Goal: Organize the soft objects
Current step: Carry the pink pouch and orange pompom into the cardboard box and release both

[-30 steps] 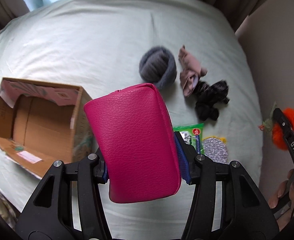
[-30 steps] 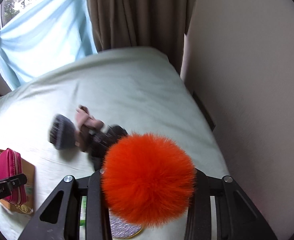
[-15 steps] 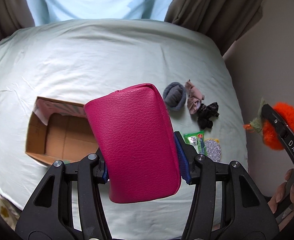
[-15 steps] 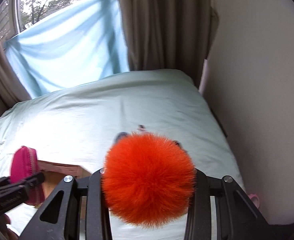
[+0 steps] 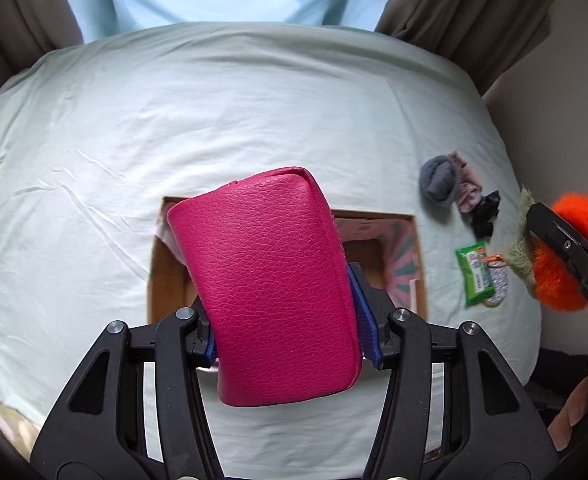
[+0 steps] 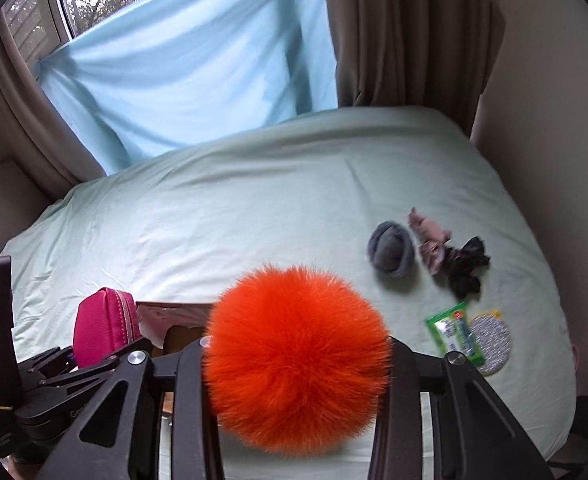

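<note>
Bed sheet [image 5: 174, 128] upper left and centre: bare, free passage. Cardboard box [image 5: 404, 256] centre frame, open top. Right side cluttered: grey sock ball [image 5: 438, 184], black scrunchie [image 5: 486, 216], green packet [image 5: 476, 272].

The right gripper [image 6: 294, 364] has its jaws closed on a fluffy round orange fur pompom [image 6: 298, 360] above the pale green bed [image 6: 234, 208]. At lower left the left gripper [image 6: 106, 354] clamps a magenta leather zip pouch [image 6: 102, 326] over a brown cardboard box [image 6: 174, 316]. Near the bed's right edge lie a grey knitted roll [image 6: 390, 250], a pink cloth scrunchie [image 6: 430, 240], a black scrunchie [image 6: 464, 266], a green wipes packet [image 6: 454, 334] and a silver round scourer [image 6: 490, 340].
</note>
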The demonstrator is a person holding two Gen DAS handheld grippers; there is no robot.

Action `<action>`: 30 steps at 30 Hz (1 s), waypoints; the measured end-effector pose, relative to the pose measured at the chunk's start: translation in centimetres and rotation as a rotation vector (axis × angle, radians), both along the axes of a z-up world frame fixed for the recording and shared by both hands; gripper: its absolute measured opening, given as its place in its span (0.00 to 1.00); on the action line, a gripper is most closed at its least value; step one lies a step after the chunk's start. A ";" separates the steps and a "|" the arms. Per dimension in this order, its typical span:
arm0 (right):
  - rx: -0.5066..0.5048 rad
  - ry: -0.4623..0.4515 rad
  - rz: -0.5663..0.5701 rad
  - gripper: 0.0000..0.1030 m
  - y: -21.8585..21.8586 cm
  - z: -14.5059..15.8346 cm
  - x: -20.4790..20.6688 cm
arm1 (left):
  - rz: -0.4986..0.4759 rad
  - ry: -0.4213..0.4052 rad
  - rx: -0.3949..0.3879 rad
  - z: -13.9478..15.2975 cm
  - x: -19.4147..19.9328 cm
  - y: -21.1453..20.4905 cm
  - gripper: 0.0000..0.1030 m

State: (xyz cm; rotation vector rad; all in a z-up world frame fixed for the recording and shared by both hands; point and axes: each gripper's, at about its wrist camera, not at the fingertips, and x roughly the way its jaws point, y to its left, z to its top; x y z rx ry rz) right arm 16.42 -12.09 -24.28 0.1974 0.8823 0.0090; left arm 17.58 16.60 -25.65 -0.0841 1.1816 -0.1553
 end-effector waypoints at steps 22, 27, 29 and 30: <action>0.173 0.391 0.104 0.33 8.0 -16.3 8.4 | -0.176 0.187 0.187 -13.6 2.7 2.1 0.47; 0.185 0.441 0.105 0.33 7.4 -18.7 9.8 | -0.237 0.218 0.212 -16.2 3.4 0.7 0.47; 0.194 0.454 0.109 0.33 7.1 -19.4 10.2 | -0.247 0.231 0.222 -17.0 3.6 0.3 0.47; 0.198 0.456 0.114 0.33 7.0 -19.5 10.4 | -0.250 0.235 0.219 -17.3 3.7 0.2 0.47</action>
